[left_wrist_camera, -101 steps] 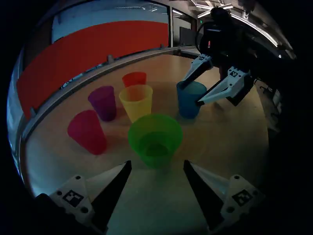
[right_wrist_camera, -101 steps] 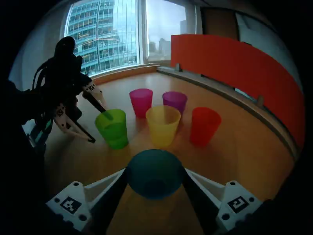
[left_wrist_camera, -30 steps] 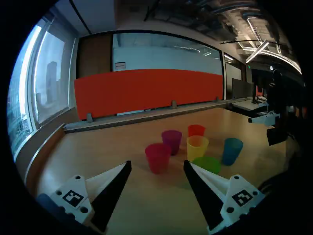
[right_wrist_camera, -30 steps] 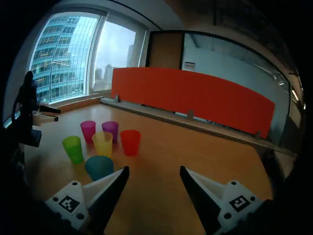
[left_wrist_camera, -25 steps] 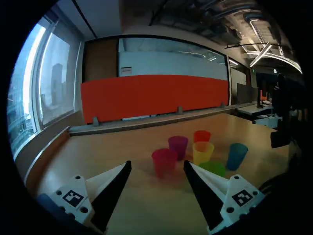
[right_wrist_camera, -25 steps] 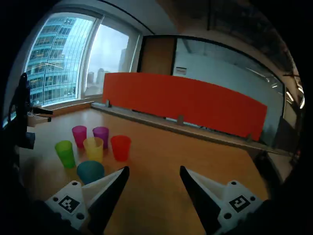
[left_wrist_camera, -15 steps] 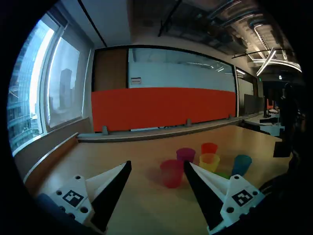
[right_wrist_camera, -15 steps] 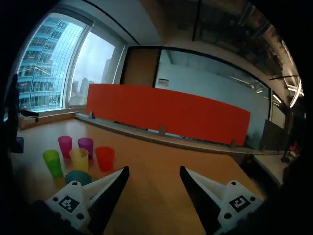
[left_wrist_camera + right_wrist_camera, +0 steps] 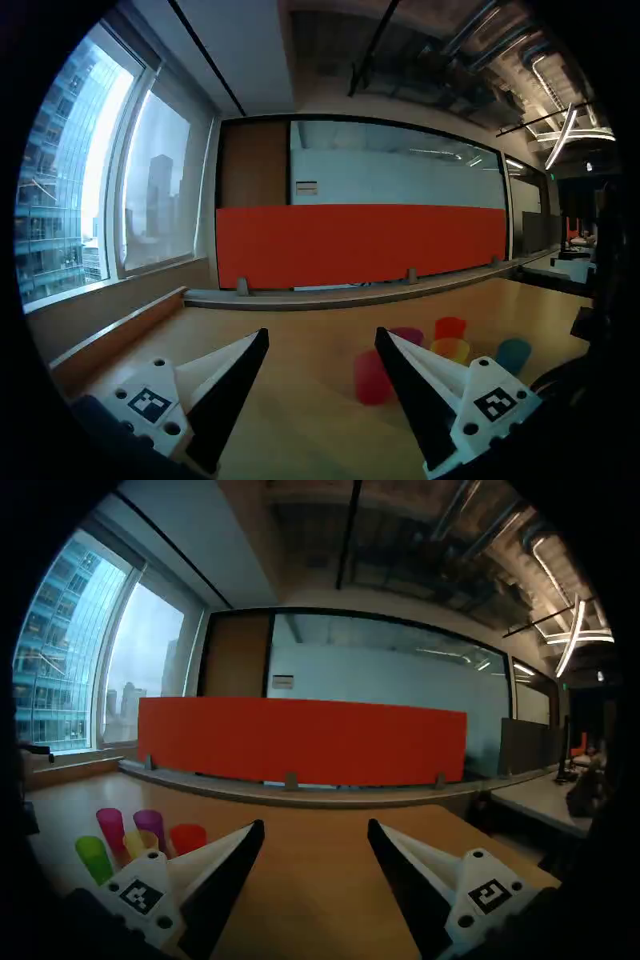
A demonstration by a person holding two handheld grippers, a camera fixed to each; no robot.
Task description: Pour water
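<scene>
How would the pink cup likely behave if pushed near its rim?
The pink cup looks like thin, see-through plastic, so probably light and slightly squeezable. It stands upright, taller than wide, so a high push may tip it.

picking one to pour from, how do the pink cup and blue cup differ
The pink cup shows between the fingers of the left gripper, mostly in view; the blue cup stands off right, its lower part behind a finger. Pink looks nearer and bigger. Both stand upright on the table, ungripped.
</scene>
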